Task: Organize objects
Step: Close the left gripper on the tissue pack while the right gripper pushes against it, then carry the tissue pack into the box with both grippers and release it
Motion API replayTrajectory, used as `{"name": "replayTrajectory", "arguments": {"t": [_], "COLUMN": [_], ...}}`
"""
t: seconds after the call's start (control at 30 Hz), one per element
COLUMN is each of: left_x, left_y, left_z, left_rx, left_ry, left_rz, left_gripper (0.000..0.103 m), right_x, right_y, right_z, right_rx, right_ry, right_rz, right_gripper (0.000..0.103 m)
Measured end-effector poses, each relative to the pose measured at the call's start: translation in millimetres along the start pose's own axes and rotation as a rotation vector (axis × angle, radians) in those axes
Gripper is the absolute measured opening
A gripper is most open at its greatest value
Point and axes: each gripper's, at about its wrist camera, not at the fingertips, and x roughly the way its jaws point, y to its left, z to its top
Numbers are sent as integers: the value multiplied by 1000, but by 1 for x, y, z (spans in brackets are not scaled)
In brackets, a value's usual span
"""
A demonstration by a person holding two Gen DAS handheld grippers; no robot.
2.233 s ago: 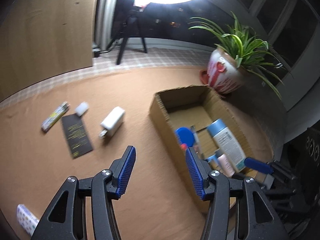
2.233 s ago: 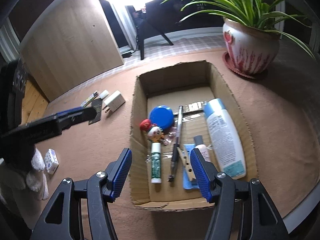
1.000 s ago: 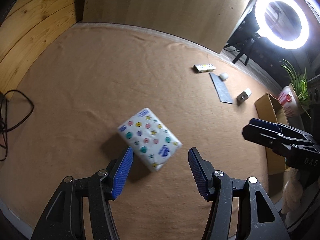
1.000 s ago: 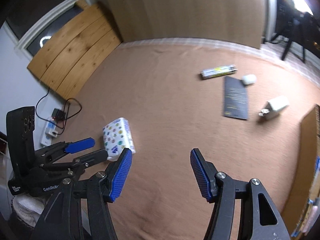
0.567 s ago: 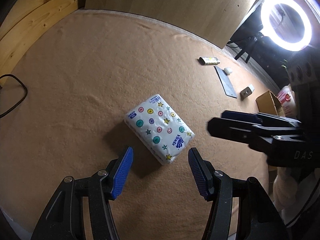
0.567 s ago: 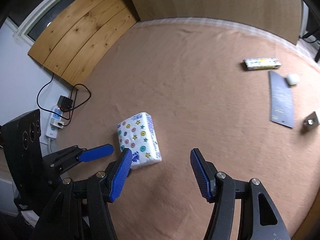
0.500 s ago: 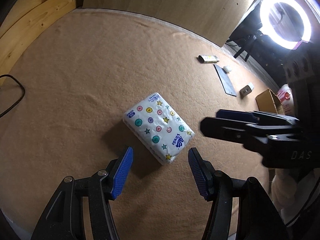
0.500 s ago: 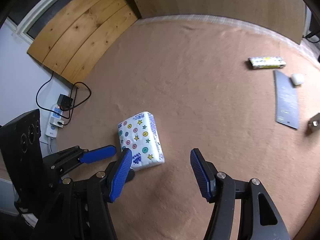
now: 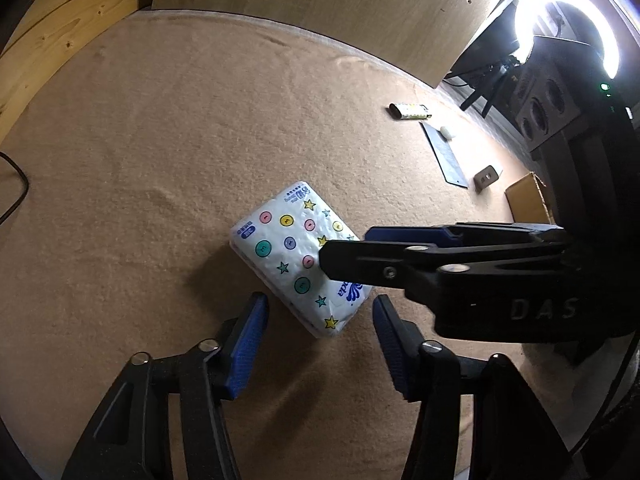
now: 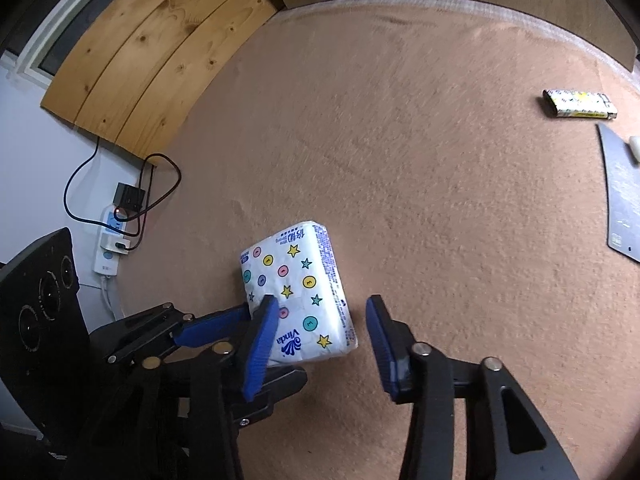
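- Tissue pack [image 10: 298, 300] flat on brown carpet [image 10: 420, 200], mid-floor.
- Left gripper [image 9: 318, 340]: fingers just narrowing, parted, pack's near corner between, untouched.
- Right gripper [image 10: 320, 336]: fingers just narrowing, parted above pack, gripping nothing.

Both views were dim and warm-toned. The one strong source was a ring light [image 9: 568, 28] at the upper right of the left wrist view, blown out to white glare with dark surroundings. It threw a soft shadow to the lower left of the tissue pack [image 9: 298, 258] on the carpet [image 9: 160, 140]. Fisheye distortion bent the wooden boards [image 10: 152, 52] at the upper left of the right wrist view, and the corners fell to black. The carpet there looked slightly smeared; the pack's print stayed readable.
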Motion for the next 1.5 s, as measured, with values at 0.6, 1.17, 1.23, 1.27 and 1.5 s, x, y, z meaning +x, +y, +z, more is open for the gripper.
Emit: {"name": "replayTrajectory", "arguments": {"t": [0.6,1.17,1.23,1.27,1.5], "left_x": [-7,3,8,11,29], "left_y": [-51,-216,-235,-247,-322], "left_z": [6,7,7,7,5], "left_rx": [89,387,419,438,552], "left_ry": [-26,-31,-28,-25,-25], "left_rz": [-45,-192,-210,-220,-273], "left_gripper": [48,48,48,48,48], "right_x": [-64,-196,-208,-213,-254], "right_y": [-30,-109,-119,-124,-164], "right_z": [-38,-133,-143,-148,-180], "right_rx": [108,320,344,353,419], "right_ry": [-134,-439,-469,-479,-571], "right_rz": [11,-122,-146,-154,-229], "right_gripper": [32,31,31,31,31]}}
